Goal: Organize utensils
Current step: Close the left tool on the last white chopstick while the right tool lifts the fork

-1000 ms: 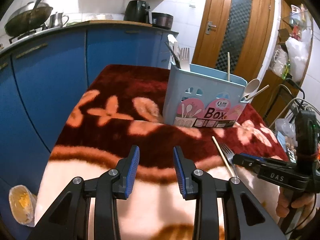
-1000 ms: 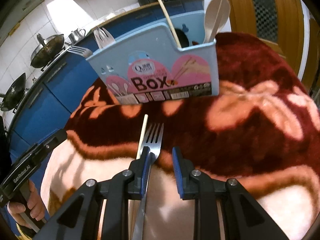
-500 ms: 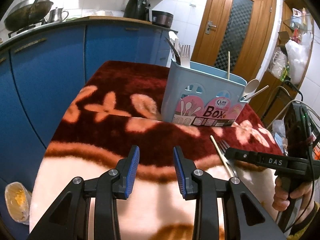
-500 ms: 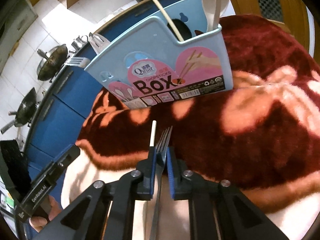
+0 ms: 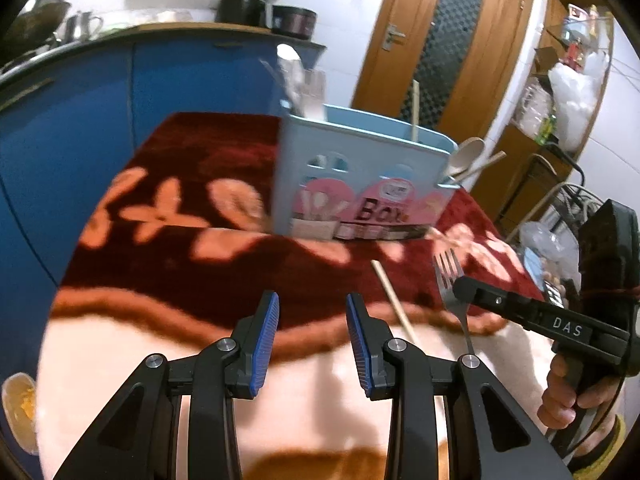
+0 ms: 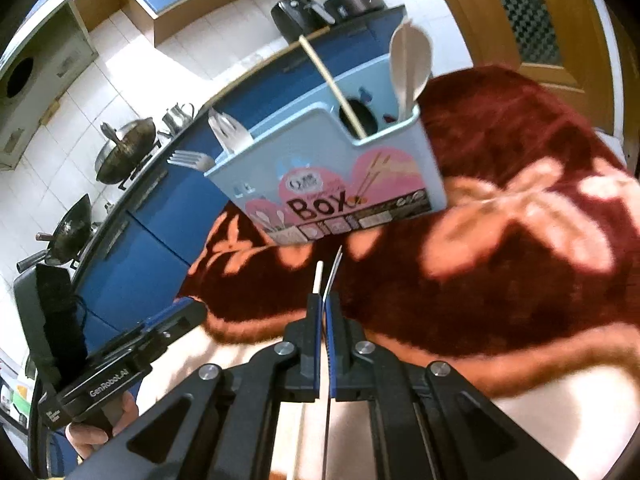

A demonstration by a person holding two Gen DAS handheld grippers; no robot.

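my right gripper (image 6: 325, 312) clamps fork (image 6: 335, 270), lifted over blanket, long axis pointing ahead to utensil box (image 6: 328, 168) straight in front. left gripper (image 5: 312, 314) wide apart, empty, further from box.

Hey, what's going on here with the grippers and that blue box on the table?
A person is sorting utensils with a handheld gripper in each hand. The right gripper is shut on a metal fork, held above the blanket-covered table in front of the blue utensil box. A loose chopstick lies on the blanket beside the fork. The left gripper is open and holds nothing. The box already holds forks, a spoon and a chopstick.
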